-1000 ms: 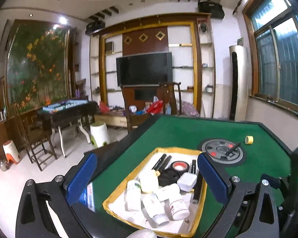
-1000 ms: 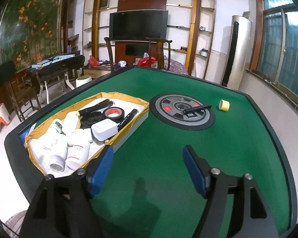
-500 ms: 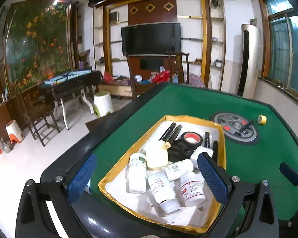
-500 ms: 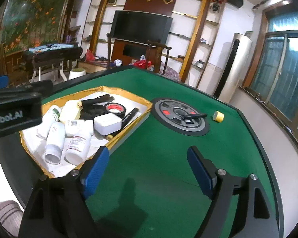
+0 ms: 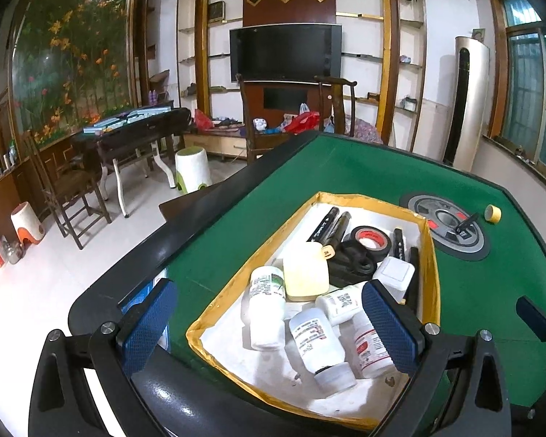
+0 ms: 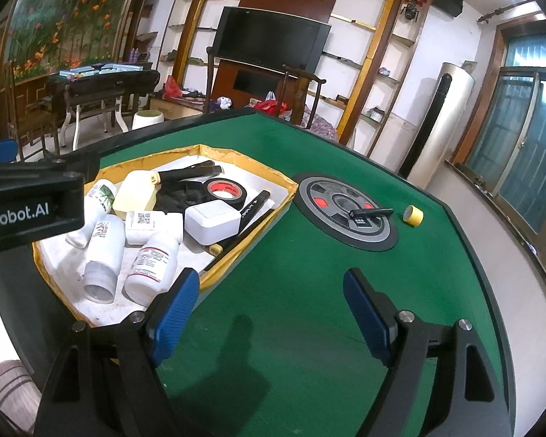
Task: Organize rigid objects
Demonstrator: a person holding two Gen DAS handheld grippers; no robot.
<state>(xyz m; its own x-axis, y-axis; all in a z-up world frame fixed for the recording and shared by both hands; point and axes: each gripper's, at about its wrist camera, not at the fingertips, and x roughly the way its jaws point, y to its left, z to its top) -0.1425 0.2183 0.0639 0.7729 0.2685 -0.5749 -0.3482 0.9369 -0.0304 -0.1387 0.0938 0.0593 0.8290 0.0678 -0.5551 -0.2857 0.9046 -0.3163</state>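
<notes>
A yellow-rimmed tray (image 5: pixel 207 322) (image 6: pixel 287 185) on the green table holds several white bottles (image 5: pixel 315 342) (image 6: pixel 151 266), a cream box (image 5: pixel 305 271), a white box (image 6: pixel 211 220), a black tape roll (image 5: pixel 370 237) (image 6: pixel 224 189) and black markers (image 5: pixel 329 224). My left gripper (image 5: pixel 269 324) hangs open over the tray's near end, nothing between its blue pads. Its black body (image 6: pixel 29 207) shows at the left of the right wrist view. To the tray's right, my right gripper (image 6: pixel 271 315) stands open above bare felt.
A round grey dial plate (image 6: pixel 345 211) (image 5: pixel 451 231) with a black stick across it lies beyond the tray. A small yellow tape roll (image 6: pixel 414 215) (image 5: pixel 492 213) sits to its right. Chairs, a dark side table and a TV wall stand behind the table.
Both grippers have sunk and tilted down toward the table. The left one has come closer over the tray; the right one's jaws have spread a little wider.
</notes>
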